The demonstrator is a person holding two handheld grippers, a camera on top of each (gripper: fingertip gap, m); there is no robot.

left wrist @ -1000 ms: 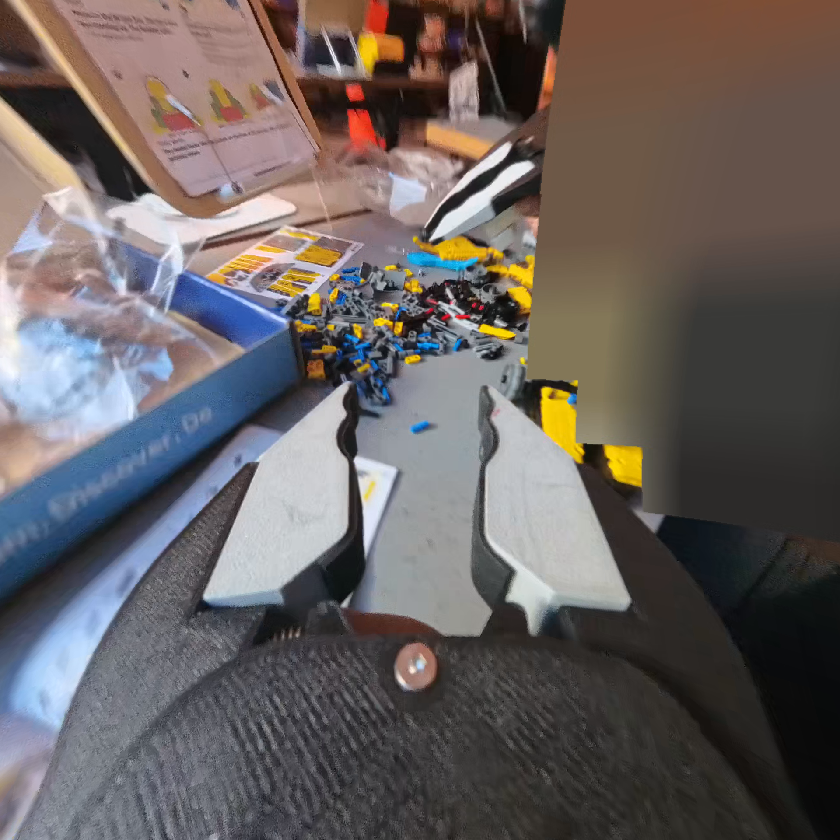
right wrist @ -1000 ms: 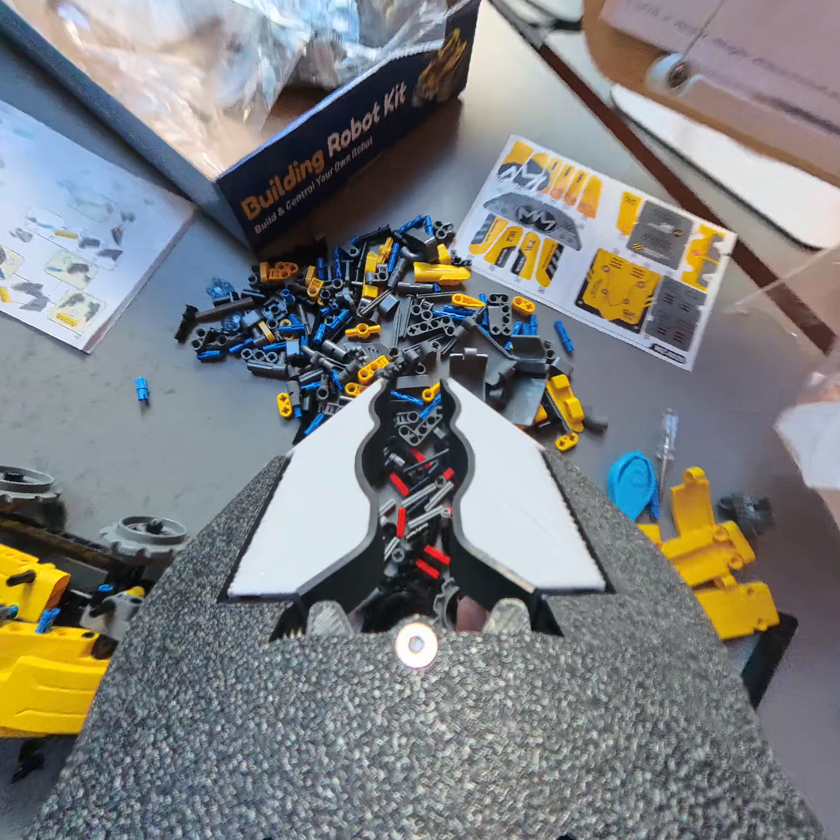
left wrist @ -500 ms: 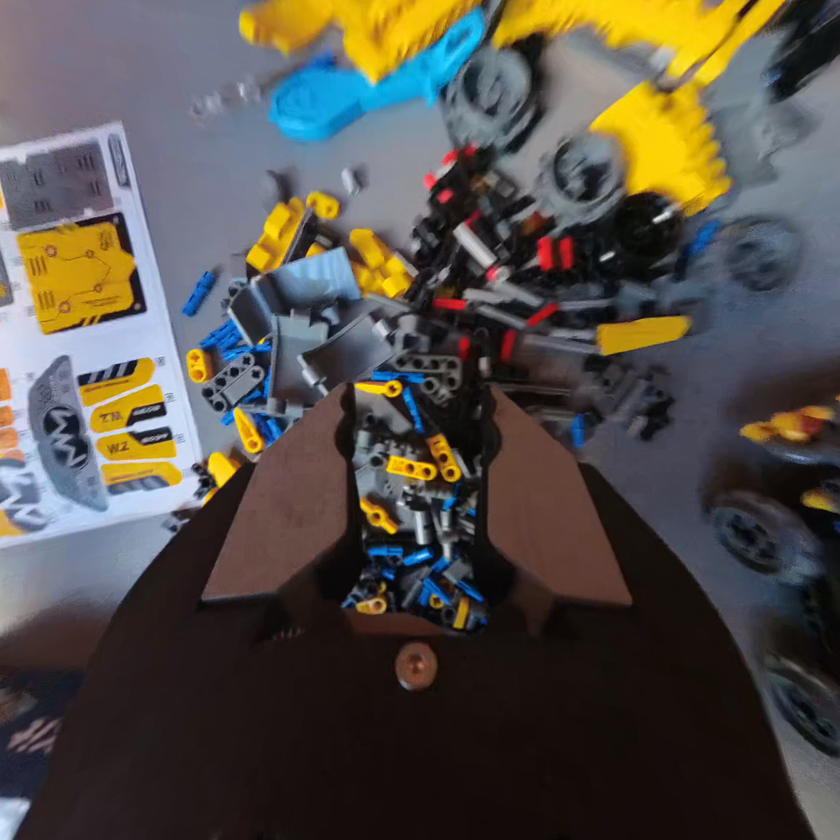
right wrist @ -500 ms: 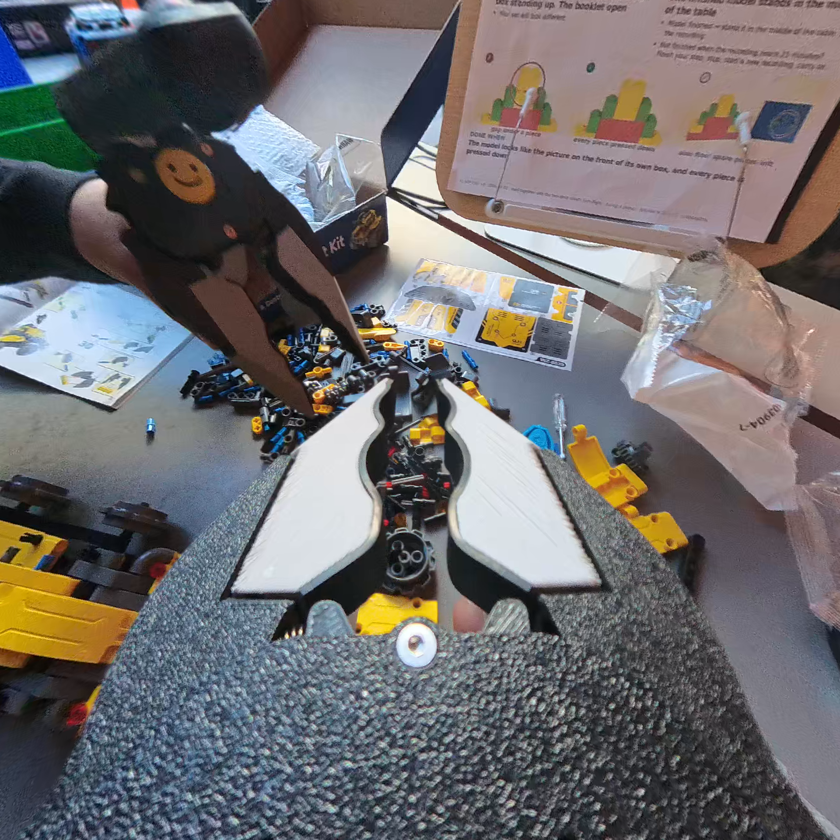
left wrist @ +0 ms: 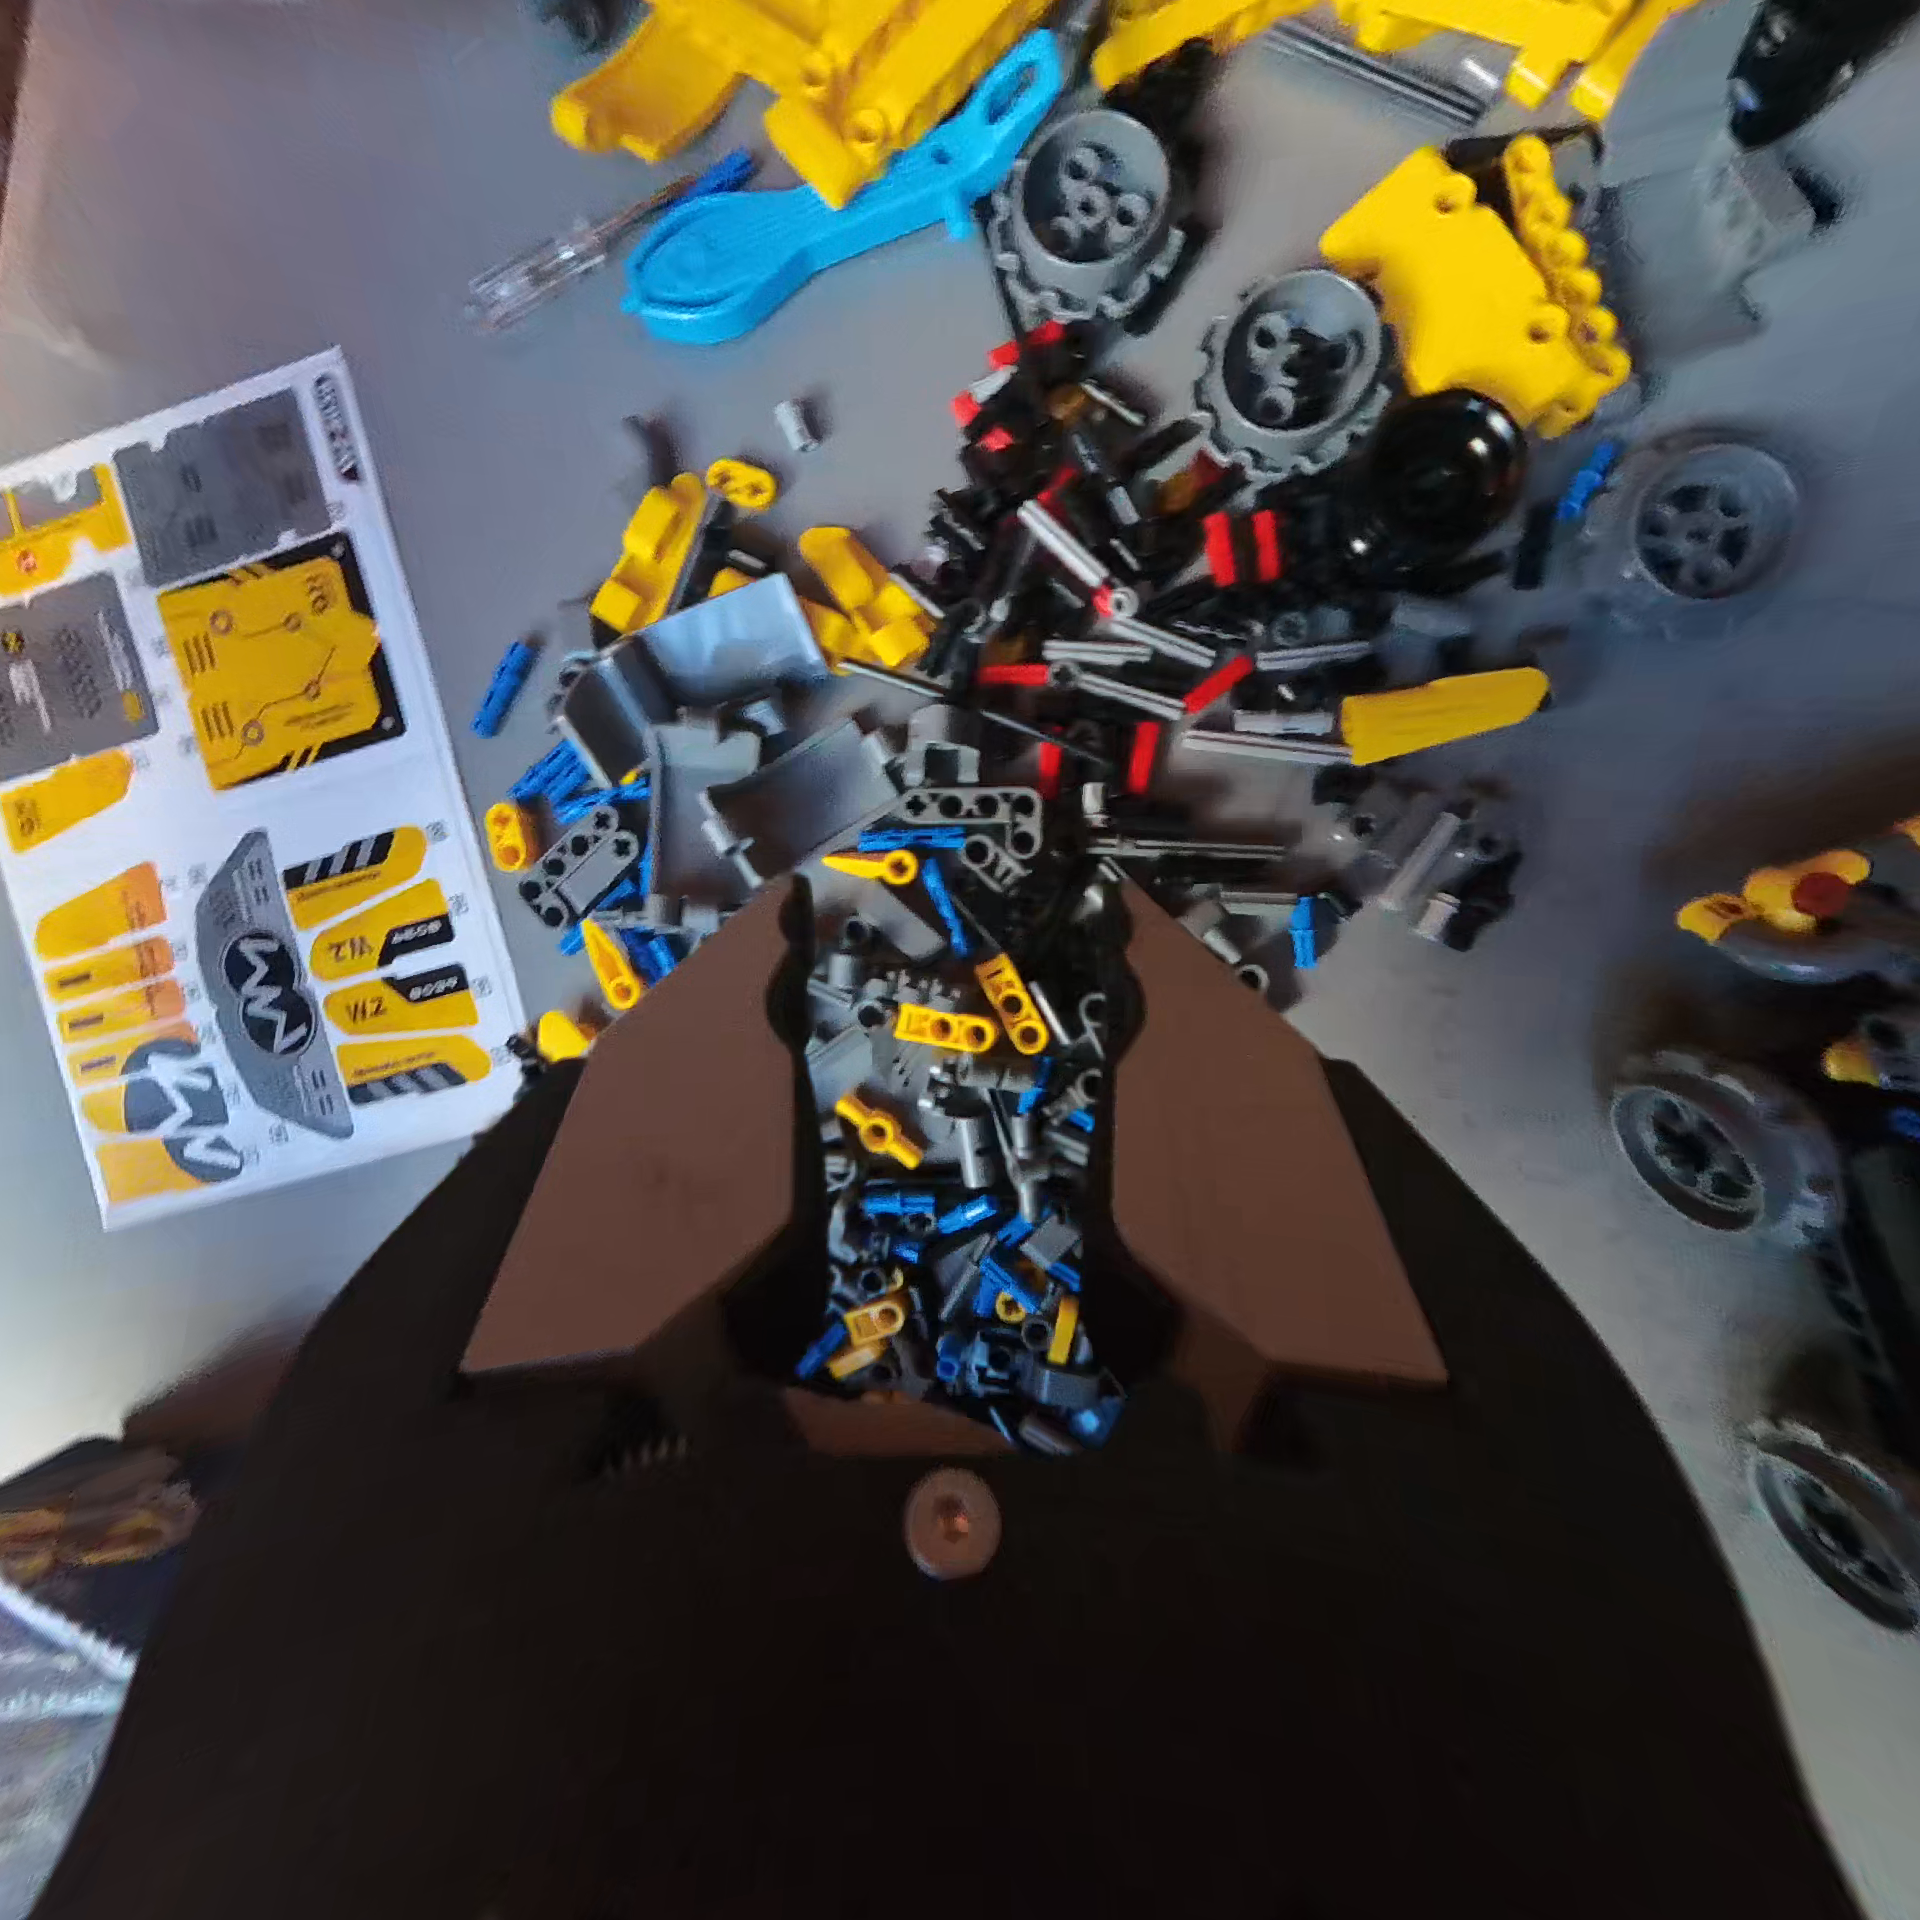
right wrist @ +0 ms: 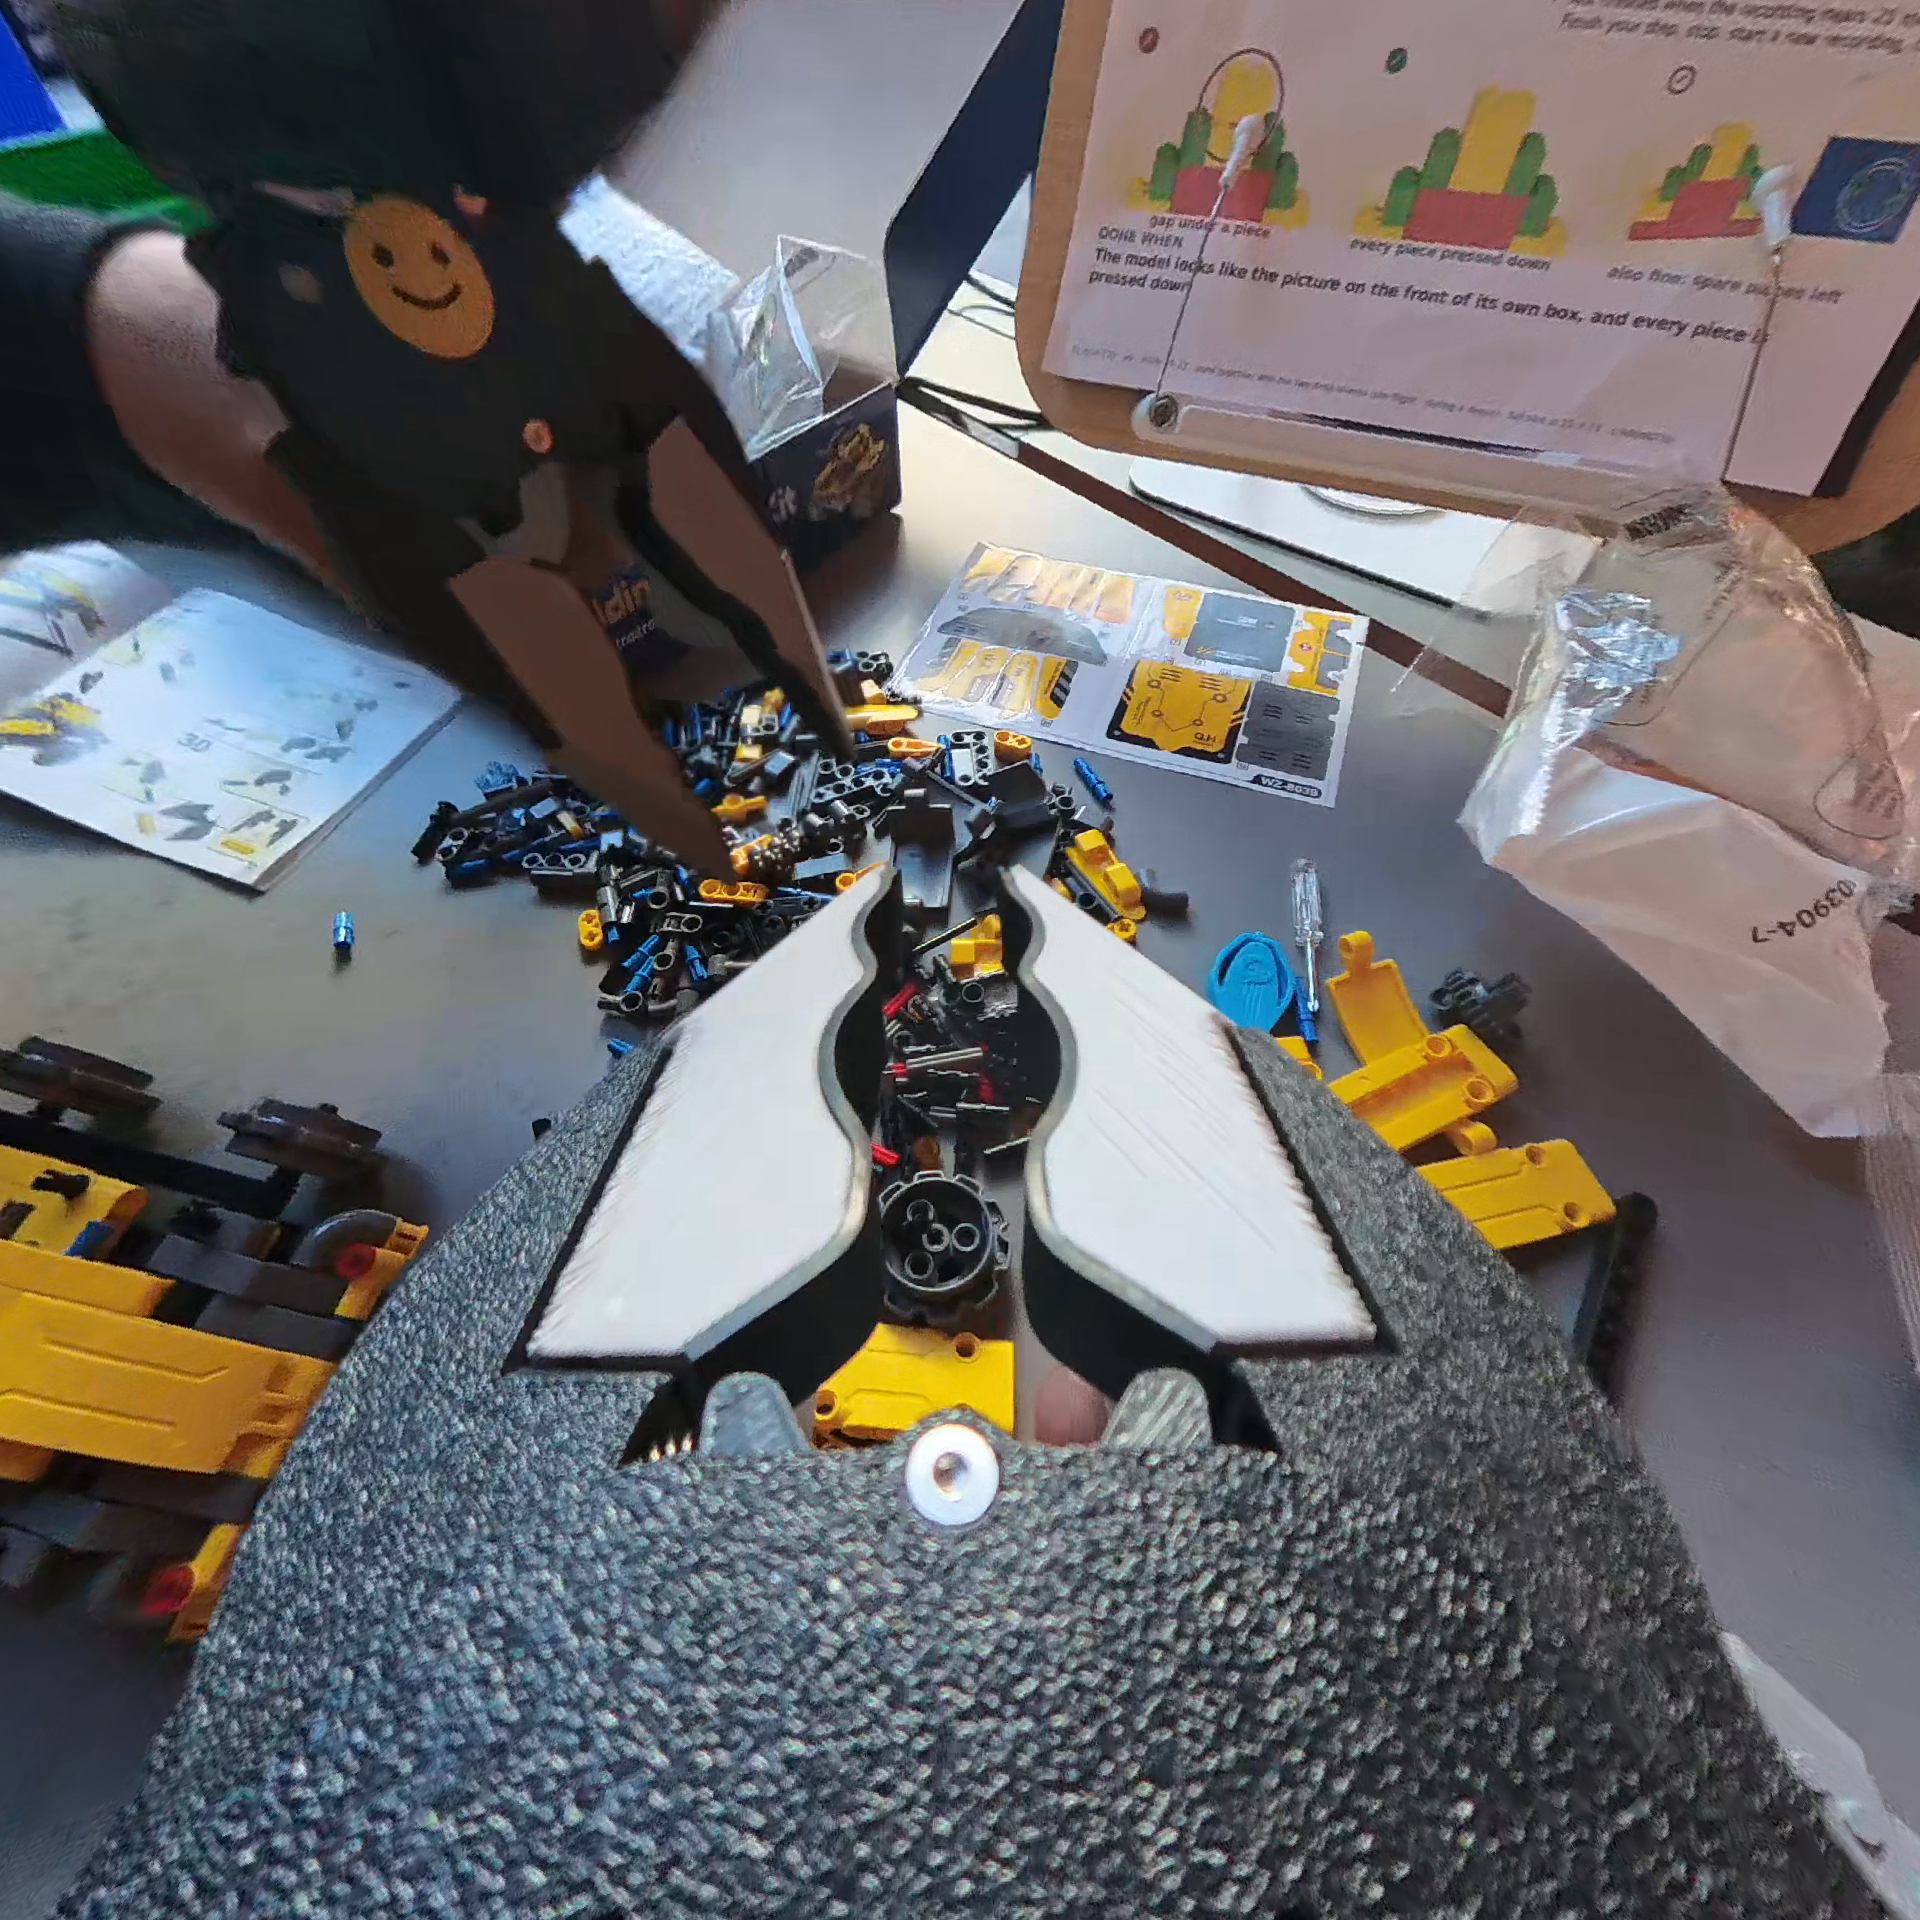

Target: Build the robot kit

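Note:
A pile of small black, grey, blue, yellow and red building pieces (left wrist: 1039,727) lies on the grey table. My left gripper (left wrist: 961,904) points down at it, open and empty, with its fingertips (left wrist: 790,914) at the pile's near side. The right wrist view shows the left gripper (right wrist: 784,800) with its tips in the pile (right wrist: 665,914). My right gripper (right wrist: 951,883) hovers over the pile's near edge, its jaws a narrow gap apart with nothing between them. A grey gear wheel (right wrist: 940,1247) and a yellow panel (right wrist: 914,1382) lie below it.
A sticker sheet (left wrist: 239,810) lies left of the pile. Beyond it are a blue tool (left wrist: 810,239), yellow parts (left wrist: 1475,260) and grey wheels (left wrist: 1704,530). The right wrist view shows a half-built yellow model (right wrist: 125,1351), booklet (right wrist: 208,717), box (right wrist: 831,468), plastic bag (right wrist: 1714,831) and standing board (right wrist: 1455,208). Across from one pair of fingers to the other is roughly 12 cm. Between my right fingertips and the grey gear wheel (right wrist: 940,1247) there is roughly 10 cm. My left wrist view (left wrist: 1291,344) looks at it from another angle.
My left gripper has swung from a level pose down over the pile and come closer to it. My right gripper has drawn back and tilted up from the pile.

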